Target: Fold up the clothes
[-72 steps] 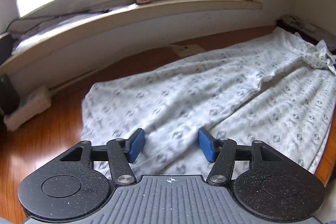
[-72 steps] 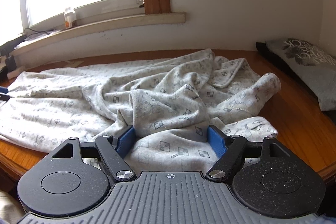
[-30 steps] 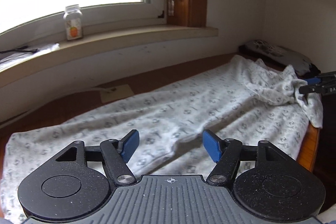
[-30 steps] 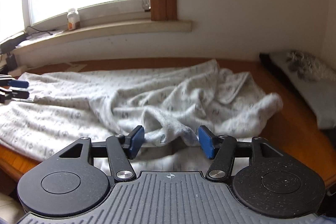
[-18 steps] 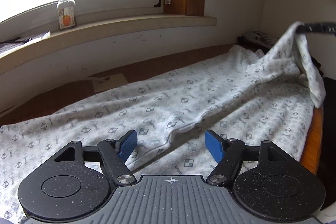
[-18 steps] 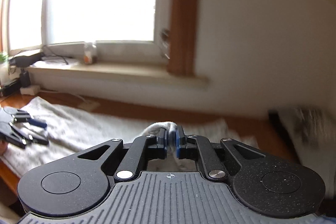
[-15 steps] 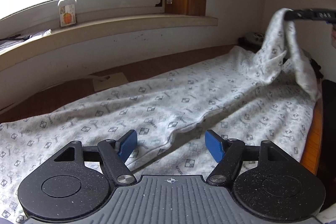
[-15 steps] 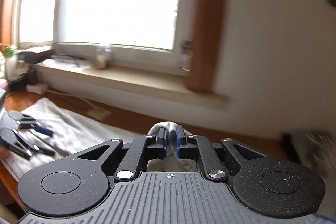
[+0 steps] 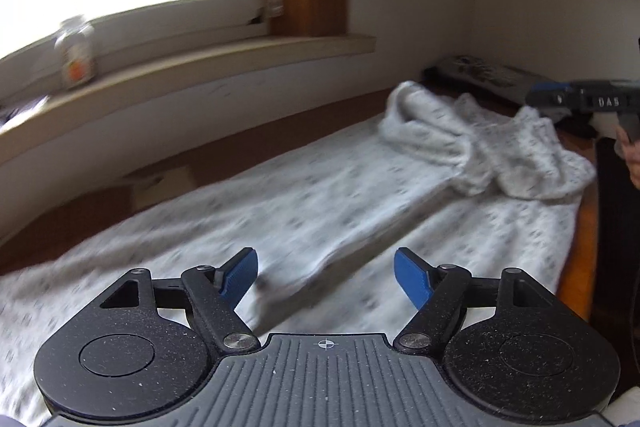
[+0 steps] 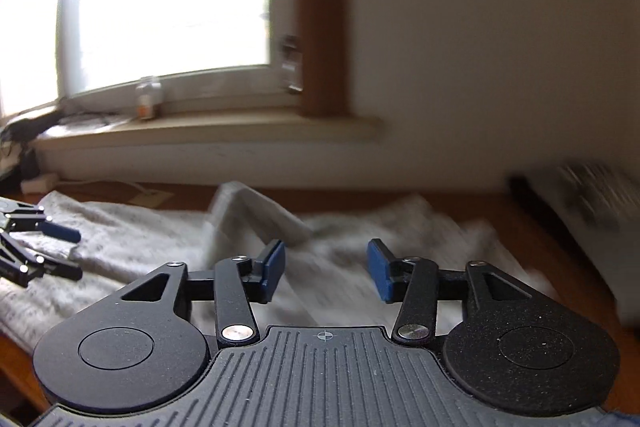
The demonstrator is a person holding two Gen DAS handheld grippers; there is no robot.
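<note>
A white garment [image 9: 328, 203] with a small grey print lies spread along the wooden table [image 9: 576, 259]. Its far right end is bunched in a loose heap [image 9: 488, 151]. My left gripper [image 9: 326, 277] hovers open just above the flat near part, with nothing between its blue pads. My right gripper [image 10: 326, 273] is open too, above the heap [image 10: 340, 243], and holds nothing. In the left wrist view the right gripper [image 9: 538, 98] appears at the far right, just over the heap, with a hand [image 9: 632, 155] behind it. The left gripper [image 10: 70, 253] shows at the left of the right wrist view.
A small jar [image 9: 76, 55] stands on the windowsill [image 9: 224, 67] behind the table. A paper card [image 9: 164, 183] lies by the wall. A dark patterned cushion [image 10: 592, 203] lies at the far right. The table's right edge runs close beside the garment.
My right gripper, which was shut on a lifted fold of the garment, has opened and let it go; the fabric has dropped into a heap. The left gripper stayed open.
</note>
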